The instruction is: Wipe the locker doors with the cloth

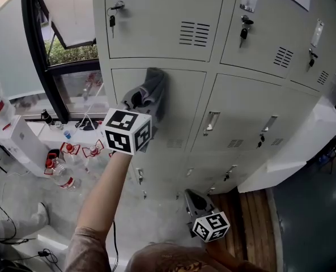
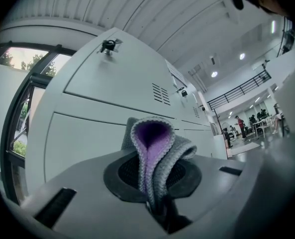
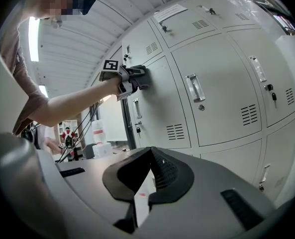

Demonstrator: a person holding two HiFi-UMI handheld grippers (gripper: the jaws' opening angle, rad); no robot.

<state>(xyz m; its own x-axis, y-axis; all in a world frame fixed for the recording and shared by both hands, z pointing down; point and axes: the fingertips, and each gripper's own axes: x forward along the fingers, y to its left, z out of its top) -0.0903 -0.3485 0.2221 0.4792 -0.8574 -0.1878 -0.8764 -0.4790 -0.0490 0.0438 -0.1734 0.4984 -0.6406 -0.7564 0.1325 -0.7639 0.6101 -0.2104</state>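
Your cloth (image 1: 151, 90) is a grey knitted piece, folded over on itself; the left gripper view shows its outer face grey and ribbed at the edge, and the inside of the fold a pale purple (image 2: 153, 146). In the head view it bunches dark and crumpled against the upper part of a locker door (image 1: 182, 109), the left-hand door of the middle row, towards that door's right side; the right gripper view shows it pressed flat to the same door (image 3: 162, 108), near its top edge.

Your left gripper (image 1: 140, 100) has the cloth pinched between its jaws; the fold stands up out of the pads and hides the jaw tips, so the cloth sits between the gripper and the metal. Your bare forearm (image 1: 102, 191) reaches up from below to hold it there.

Your right gripper (image 1: 192, 199) hangs lower and to the right, well apart from the cloth, in front of the bottom lockers; its jaws (image 3: 148, 156) meet at the tips with nothing between them.

Above the cloth, a key (image 1: 112, 20) hangs from the lock of the upper door; to its right, the next door carries a metal handle (image 1: 211, 122). At the left a dark-framed window (image 1: 49, 67) stands beside the lockers, with several bottles (image 1: 60, 174) on the floor under it; wooden boards (image 1: 252, 220) lie at the foot of the lockers on the right.
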